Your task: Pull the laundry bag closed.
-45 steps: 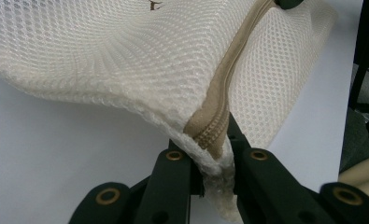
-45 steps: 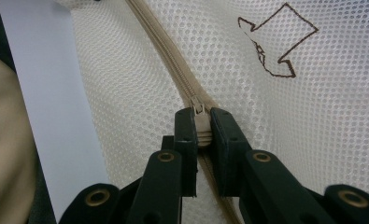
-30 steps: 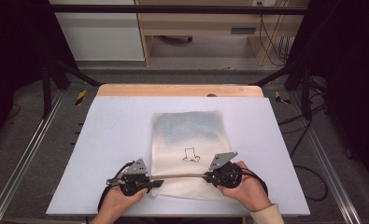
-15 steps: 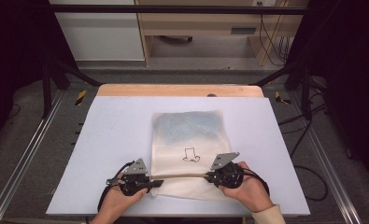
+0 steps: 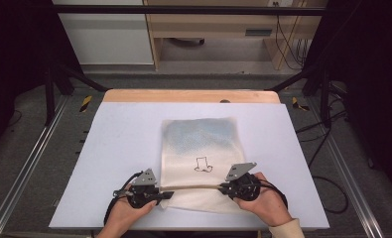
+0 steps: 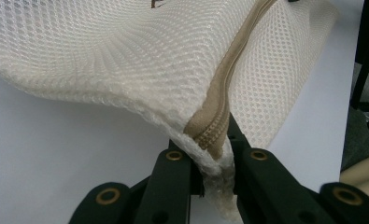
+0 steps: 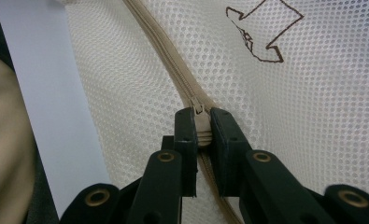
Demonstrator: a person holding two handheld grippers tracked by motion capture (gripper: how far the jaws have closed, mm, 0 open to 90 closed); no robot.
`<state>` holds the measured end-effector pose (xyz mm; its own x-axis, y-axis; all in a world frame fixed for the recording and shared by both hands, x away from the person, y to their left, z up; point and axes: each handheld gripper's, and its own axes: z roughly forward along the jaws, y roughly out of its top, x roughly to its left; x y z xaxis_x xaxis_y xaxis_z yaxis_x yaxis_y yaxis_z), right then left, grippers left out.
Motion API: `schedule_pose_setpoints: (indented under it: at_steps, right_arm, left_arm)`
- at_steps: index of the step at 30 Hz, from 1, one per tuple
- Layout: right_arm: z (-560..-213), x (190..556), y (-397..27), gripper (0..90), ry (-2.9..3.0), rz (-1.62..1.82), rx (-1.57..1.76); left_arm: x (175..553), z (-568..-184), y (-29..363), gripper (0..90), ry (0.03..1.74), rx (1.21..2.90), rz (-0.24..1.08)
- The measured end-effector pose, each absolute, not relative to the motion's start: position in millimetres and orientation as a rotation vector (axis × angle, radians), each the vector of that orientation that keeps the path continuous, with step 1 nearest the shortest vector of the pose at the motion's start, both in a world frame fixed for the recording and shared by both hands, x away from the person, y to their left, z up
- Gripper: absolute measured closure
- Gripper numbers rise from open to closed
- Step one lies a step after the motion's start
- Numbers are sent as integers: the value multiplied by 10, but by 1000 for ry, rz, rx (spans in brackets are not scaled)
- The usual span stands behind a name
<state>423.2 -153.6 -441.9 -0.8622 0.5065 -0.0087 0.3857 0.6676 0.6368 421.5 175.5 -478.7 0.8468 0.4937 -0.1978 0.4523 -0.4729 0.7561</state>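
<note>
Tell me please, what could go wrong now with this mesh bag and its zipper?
1. The right gripper pinches only the small zipper pull; it may slip out when pulled.
2. The left gripper clamps the mesh bag at one corner, so the thin mesh could stretch or tear.

Nothing has changed since the earlier pictures. The left gripper (image 5: 167, 195) is in the same place by the near left corner of the mesh bag (image 5: 199, 148), clamped on its end. The right gripper (image 5: 224, 187) is in the same place too, pinching the zipper (image 5: 196, 188). The bag lies on the white table (image 5: 119, 148) just as it did.
</note>
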Motion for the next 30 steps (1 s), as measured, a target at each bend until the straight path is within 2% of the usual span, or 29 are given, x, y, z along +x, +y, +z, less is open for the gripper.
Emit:
schedule_pose_setpoints:
  at_steps: [30]
  right_arm:
    - [-4429,4213,-1655,819,2678,957,764]
  left_arm:
    - [4218,-4769,1764,844,683,2137,65]
